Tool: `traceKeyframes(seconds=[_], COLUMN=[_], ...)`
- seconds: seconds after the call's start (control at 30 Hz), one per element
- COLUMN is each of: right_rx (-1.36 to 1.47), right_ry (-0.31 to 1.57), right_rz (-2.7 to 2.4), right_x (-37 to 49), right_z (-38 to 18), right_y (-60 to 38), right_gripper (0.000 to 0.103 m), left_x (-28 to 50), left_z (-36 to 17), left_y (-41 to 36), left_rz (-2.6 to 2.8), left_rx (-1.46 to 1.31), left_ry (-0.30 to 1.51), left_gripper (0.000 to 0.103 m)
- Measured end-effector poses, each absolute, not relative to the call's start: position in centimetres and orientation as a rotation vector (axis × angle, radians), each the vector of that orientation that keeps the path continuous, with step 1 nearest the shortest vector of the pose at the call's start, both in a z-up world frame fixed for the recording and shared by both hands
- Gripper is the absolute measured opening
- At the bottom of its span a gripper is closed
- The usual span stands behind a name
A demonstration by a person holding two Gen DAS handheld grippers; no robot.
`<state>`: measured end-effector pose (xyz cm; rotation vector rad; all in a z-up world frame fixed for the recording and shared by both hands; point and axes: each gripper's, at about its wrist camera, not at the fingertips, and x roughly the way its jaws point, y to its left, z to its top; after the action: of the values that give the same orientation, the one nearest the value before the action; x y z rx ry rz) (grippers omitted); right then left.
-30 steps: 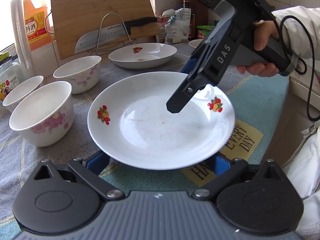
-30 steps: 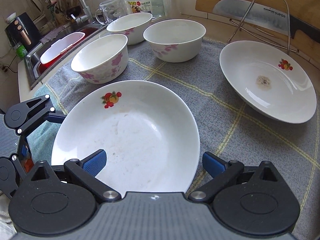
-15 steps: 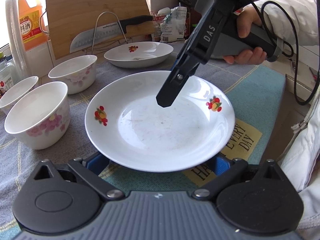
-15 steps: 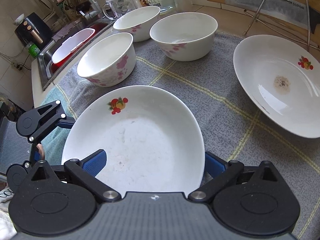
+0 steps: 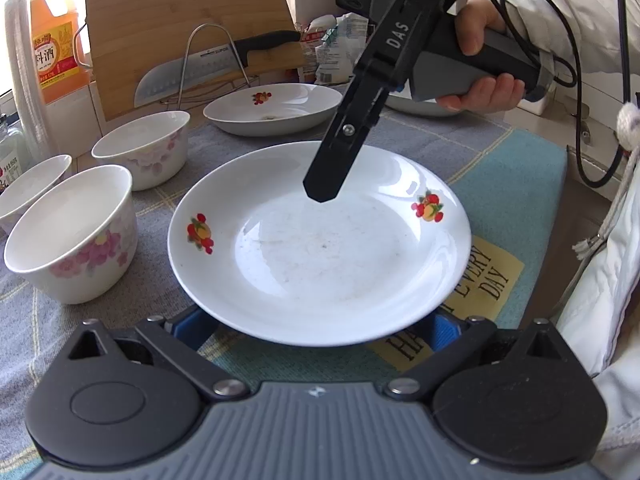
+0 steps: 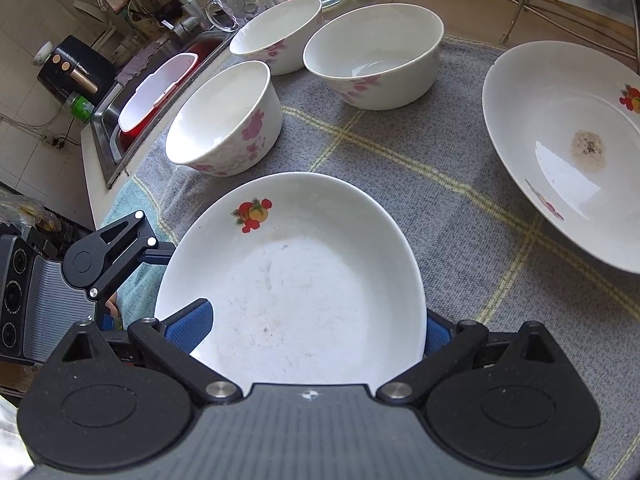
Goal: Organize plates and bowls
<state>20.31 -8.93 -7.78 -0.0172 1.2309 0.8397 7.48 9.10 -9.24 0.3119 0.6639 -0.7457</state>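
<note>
**White plate between two pairs of tongs on a kitchen desk**

White china fills the nearest part of both views: a shallow plate [image 5: 320, 248] with two small fruit motifs on its rim and faint smears in its well. It sits at the near edge of the desk [image 6: 440, 184], partly on a teal mat printed with the words "EVERY DAY" and partly on a grey cloth with yellow lines.

The left tongs [image 5: 320, 326] are spread wide, one blue pad showing at each side under the plate's near rim; whether the pads touch the plate cannot be told. The right tongs [image 6: 316, 326] are also spread wide, with one blue pad over the plate's inside and the other outside its rim. In the left view the right tongs slant down from the upper right, held by a hand [image 5: 480, 60] in a pale sleeve, the tip over the plate's far half.

Just to the left of the plate stands a white bowl [image 5: 72, 236] with pink flowers. Behind it stand two more flowered bowls, a wider one [image 5: 142, 152] and one further left [image 5: 30, 188]. Further back lies a second plate [image 5: 276, 112] with a brown stain in its middle. Behind that, a cleaver [image 5: 216, 64] rests on a wire stand against a wooden cutting board [image 5: 180, 12].
</note>
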Motion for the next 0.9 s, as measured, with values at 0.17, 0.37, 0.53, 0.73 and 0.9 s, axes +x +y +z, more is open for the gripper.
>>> traceKeyframes(seconds=[0.17, 0.37, 0.53, 0.73, 0.9], right_rx=[-0.016, -0.017, -0.022, -0.017, 0.001], right_ry=[1.241, 1.241, 1.231, 1.215, 1.204], right_rz=[0.831, 0.826, 0.826, 0.827, 0.824], right_x=[20.4, 20.4, 20.2, 19.9, 19.7], right_z=[-7.7, -7.7, -7.5, -7.1, -6.8], right_y=[-8.8, -8.7, -8.6, -8.9, -9.6], right_gripper=[0.103, 0.103, 0.103, 0.103, 0.103], left_x=[7.5, 7.5, 7.6, 7.7, 7.7], left_z=[-9.2, -9.2, -9.2, -9.0, -8.5], left_y=[9.1, 9.1, 9.0, 8.8, 8.4], left_rz=[-0.752, -0.752, -0.748, -0.747, -0.751], left_rx=[0.311, 0.309, 0.308, 0.304, 0.304], left_ry=[0.665, 0.667, 0.677, 0.695, 0.698], left_gripper=[0.102, 0.102, 0.102, 0.101, 0.101])
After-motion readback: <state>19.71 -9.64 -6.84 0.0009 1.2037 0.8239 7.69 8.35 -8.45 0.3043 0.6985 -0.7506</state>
